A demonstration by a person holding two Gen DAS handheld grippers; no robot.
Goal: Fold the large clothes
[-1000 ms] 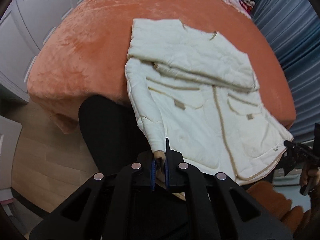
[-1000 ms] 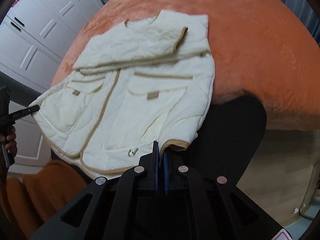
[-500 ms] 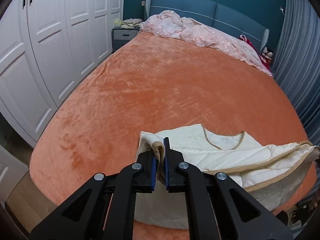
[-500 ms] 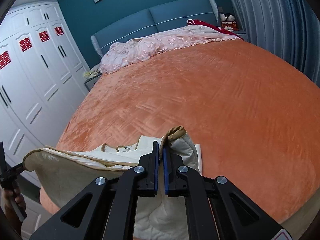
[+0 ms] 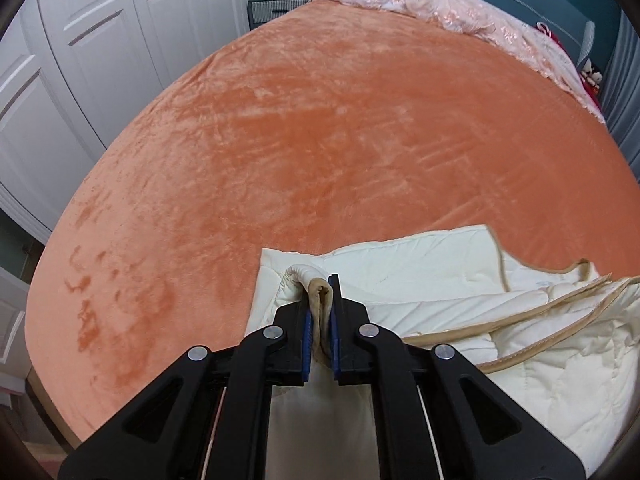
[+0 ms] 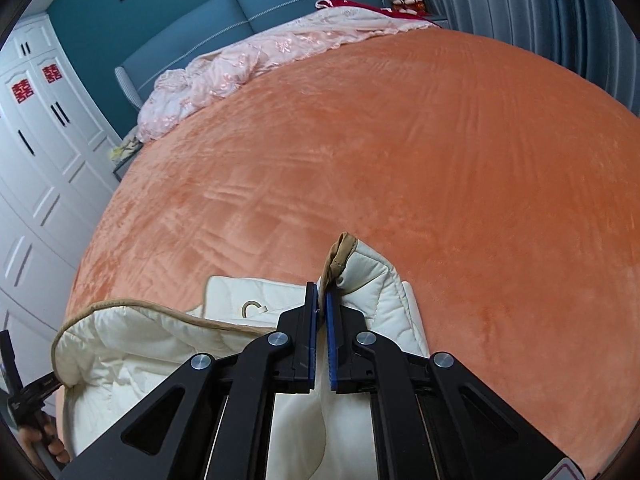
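Observation:
A cream quilted jacket with tan trim lies at the near edge of the orange bed, its lower half folded up over the upper part. My left gripper is shut on a tan-edged hem corner, held just above the jacket's left side. In the right wrist view the same jacket shows, and my right gripper is shut on the other tan-trimmed hem corner, which sticks up past the fingertips. The lifted hem sags in a loop between the two grippers. The left gripper and the hand holding it appear at the lower left edge.
The orange plush blanket covers the whole bed beyond the jacket. A pink crumpled quilt lies at the blue headboard. White wardrobe doors stand along the left side, grey curtains on the right.
Both grippers carried the jacket's hem corners up off the bed's near edge and forward over the jacket, then lowered toward it. The view swung from looking down at the spread jacket to across the bed.

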